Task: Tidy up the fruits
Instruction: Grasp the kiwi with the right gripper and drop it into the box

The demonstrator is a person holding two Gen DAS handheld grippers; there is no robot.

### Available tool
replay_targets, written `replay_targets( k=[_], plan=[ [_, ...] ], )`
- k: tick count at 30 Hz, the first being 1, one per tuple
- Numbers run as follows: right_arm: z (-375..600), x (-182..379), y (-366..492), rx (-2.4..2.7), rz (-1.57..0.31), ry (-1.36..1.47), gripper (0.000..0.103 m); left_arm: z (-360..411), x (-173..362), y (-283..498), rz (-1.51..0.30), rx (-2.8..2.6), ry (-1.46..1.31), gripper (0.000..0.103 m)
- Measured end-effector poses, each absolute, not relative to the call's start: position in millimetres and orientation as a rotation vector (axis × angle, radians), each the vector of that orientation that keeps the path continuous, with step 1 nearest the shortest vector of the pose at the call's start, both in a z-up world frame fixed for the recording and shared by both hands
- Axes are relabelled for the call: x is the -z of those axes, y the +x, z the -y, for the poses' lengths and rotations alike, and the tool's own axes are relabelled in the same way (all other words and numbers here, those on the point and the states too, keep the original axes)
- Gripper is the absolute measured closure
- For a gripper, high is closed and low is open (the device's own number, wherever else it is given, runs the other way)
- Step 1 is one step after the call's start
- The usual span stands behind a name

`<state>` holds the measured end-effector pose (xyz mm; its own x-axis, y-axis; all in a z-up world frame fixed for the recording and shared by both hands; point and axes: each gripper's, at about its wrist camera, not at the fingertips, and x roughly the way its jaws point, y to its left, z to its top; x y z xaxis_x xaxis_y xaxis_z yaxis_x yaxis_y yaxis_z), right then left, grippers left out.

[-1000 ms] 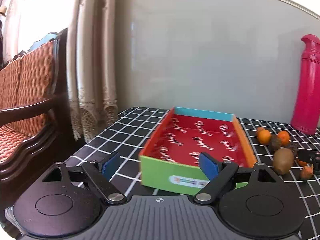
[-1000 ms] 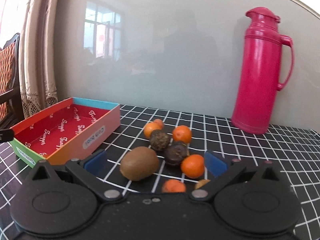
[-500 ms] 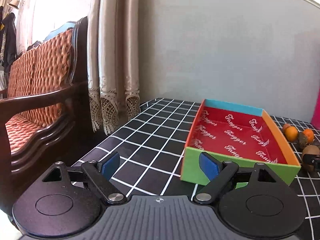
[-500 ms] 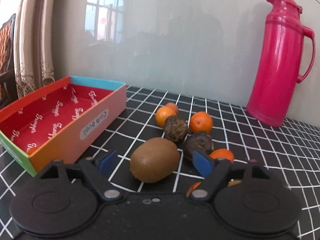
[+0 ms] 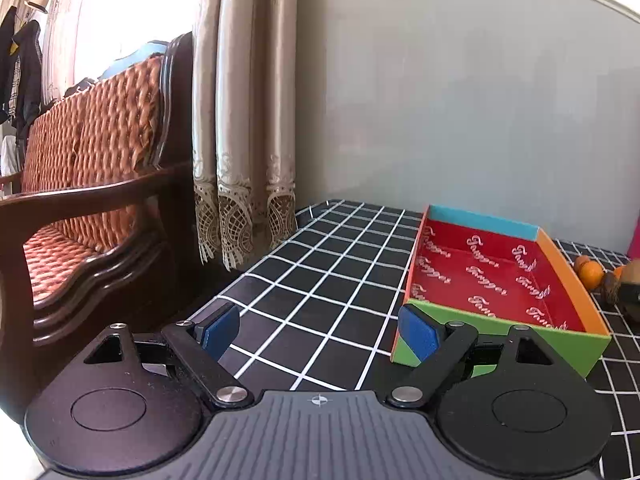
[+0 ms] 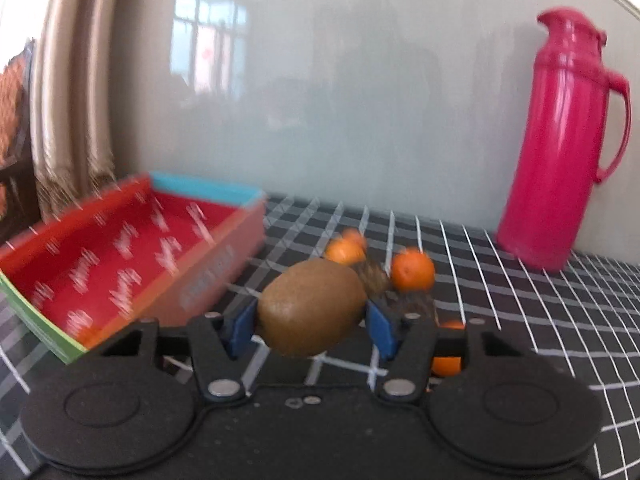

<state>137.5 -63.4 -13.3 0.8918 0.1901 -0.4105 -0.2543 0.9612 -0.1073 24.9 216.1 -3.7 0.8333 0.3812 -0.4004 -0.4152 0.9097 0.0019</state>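
Over on the far left there's a wooden chair with a woven orange cushion (image 5: 80,152), then lace-edged curtains (image 5: 244,120). Next comes the left gripper (image 5: 318,330), spread wide and holding nothing, hovering above the black checkered surface (image 5: 320,264) just beside the near corner of the red-lined cardboard box (image 6: 120,256). Further right, the right gripper (image 6: 310,326) is clamped on a kiwi (image 6: 314,306) (blue pads pressing both ends), just right of the box. Behind it sit mandarins (image 6: 412,270) and dark brown fruits (image 6: 374,274), blurry, bunched together. Far right, a pink thermos jug (image 6: 560,144) stands upright against the wall.
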Motion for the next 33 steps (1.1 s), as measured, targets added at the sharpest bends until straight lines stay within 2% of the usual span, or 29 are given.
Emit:
replay_targets(
  k=[14,17,20,21,24,28,33],
  plan=[
    [-4,6,110,-0.427,-0.350,-0.179,0.045,-224,5,10,-0.413,-0.451,-0.068,0.017],
    [-17,16,120,-0.416,-0.386,-0.236,0.041,-220,5,11,-0.417,-0.442,-0.056,0.017],
    [-9,8,110,-0.399,-0.310,-0.222,0.030,-215,3,13,-0.410,-0.426,-0.065,0.017],
    [-5,4,107,-0.394,-0.286,-0.215,0.029,-212,2,14,-0.405,-0.419,-0.065,0.016],
    [15,-4,103,-0.361,-0.263,-0.210,0.028,-200,-1,18,-0.402,-0.385,-0.060,0.015],
    [50,-11,101,-0.303,-0.280,-0.198,0.028,-177,-6,23,-0.382,-0.330,-0.040,0.007],
    [84,-14,95,-0.243,-0.286,-0.202,0.028,-148,-11,25,-0.371,-0.258,-0.028,0.004]
  ],
)
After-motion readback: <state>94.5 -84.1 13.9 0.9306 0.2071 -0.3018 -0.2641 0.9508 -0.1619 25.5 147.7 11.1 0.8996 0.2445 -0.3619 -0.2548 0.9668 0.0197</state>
